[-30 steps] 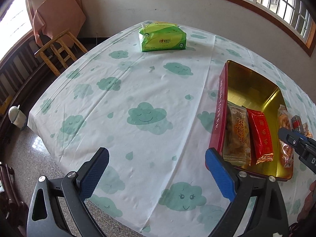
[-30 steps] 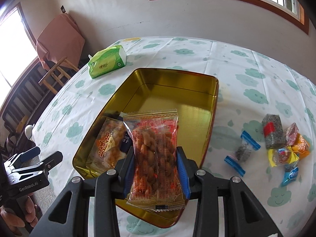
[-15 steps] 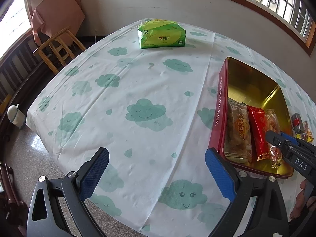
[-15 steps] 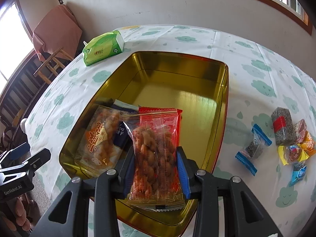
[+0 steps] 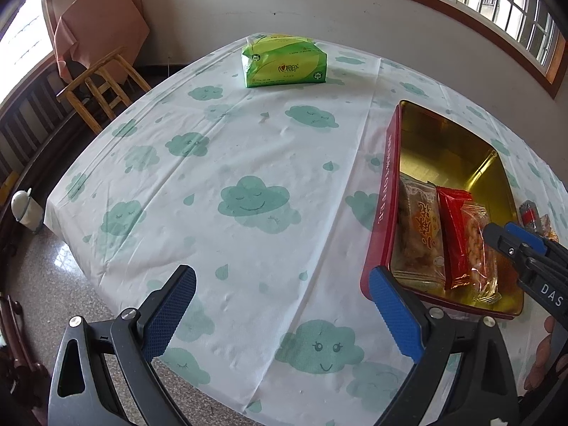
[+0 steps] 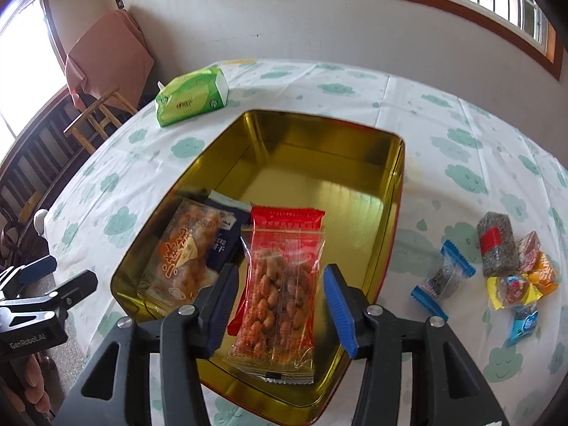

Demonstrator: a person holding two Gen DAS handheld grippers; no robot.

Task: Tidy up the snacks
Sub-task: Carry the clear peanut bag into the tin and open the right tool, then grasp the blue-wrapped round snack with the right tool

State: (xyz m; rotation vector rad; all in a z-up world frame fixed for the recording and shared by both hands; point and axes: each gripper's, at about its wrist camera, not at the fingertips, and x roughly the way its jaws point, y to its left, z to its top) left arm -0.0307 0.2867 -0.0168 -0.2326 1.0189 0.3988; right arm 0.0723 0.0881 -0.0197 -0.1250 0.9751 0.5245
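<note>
- The desk [image 5: 248, 149], under a cloud-print cloth, has wide bare room on its left half; its near-left edge drops to a polished floor [image 5: 46, 284], with a wooden chair [image 5: 103, 88] beyond the far-left corner.
- A green tissue pack [image 5: 284, 60] sits near the far edge, well apart from everything else.
- The gold-lined tin [image 6: 355, 191] with red outer walls lies open on the right half of the desk; its far half is bare metal, its near end holds the packets.
- The right gripper [image 6: 280, 305] hangs over the tin's near end. Its fingers have just been opening and now stand spread, each clear of the clear peanut packet [image 6: 280, 291] lying between them on the tin floor, partly over a red packet [image 6: 287, 214].
- An orange snack packet [image 6: 181, 252] lies just left of that, over a dark blue packet [image 6: 227, 227].
- The left gripper [image 5: 280, 316] hovers above bare cloth near the desk's near edge, fingers spread wide around nothing, the right finger just beside the tin's near-left corner.
- Only the right wrist view shows the loose sweets [image 6: 511, 269] clustered on the cloth right of the tin.
- Only the left wrist view shows the tin's lettered red side wall.
</note>
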